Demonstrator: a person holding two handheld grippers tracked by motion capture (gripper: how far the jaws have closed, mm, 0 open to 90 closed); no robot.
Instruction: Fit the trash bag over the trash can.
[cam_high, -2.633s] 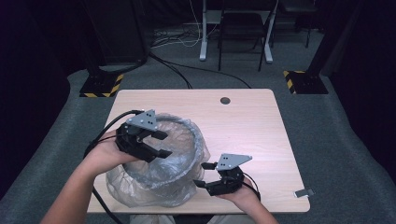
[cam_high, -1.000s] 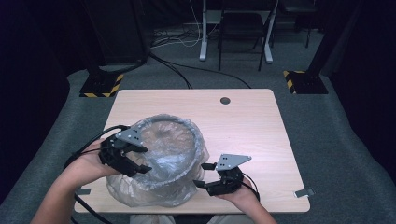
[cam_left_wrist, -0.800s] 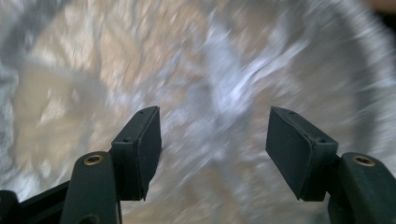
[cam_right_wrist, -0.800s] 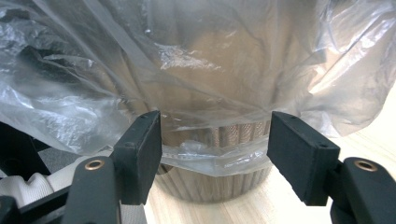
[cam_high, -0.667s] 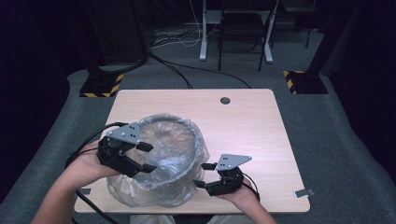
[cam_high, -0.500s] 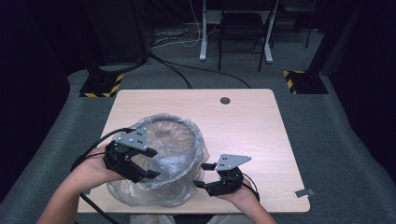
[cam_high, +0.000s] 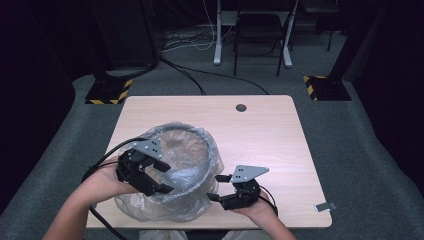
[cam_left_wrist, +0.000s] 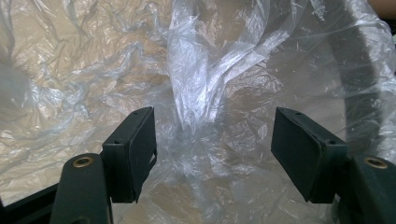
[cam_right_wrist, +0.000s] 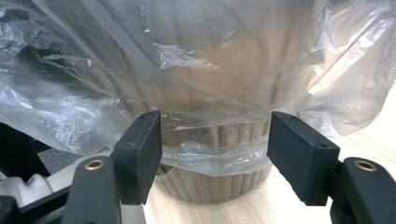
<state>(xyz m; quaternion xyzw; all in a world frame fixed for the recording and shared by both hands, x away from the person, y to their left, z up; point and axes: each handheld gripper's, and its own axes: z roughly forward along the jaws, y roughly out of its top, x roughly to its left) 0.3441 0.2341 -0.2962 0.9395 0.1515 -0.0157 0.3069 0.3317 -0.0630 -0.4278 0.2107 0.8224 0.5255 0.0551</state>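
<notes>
Plastic bag (cam_high: 172, 200) draped over a round bin (cam_high: 186, 150) near the table's (cam_high: 270, 135) front left corner.

From above, the left gripper (cam_high: 155, 177) reaches over the bin's left rim, and the right gripper (cam_high: 216, 189) sits at its front right side. The right gripper view shows the bin's ribbed wooden wall (cam_right_wrist: 219, 186) under the bag's hem; the left gripper view looks into crumpled film (cam_left_wrist: 196, 93). Left jaws have just been opening and stand apart, film between them, unpinched. Right jaws stand apart, gripping nothing.

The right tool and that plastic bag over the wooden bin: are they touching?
Apart. In the right gripper view, the right tool stands open and short of the plastic bag; the bag's hem hangs beyond the pads over the ribbed wooden bin.
</notes>
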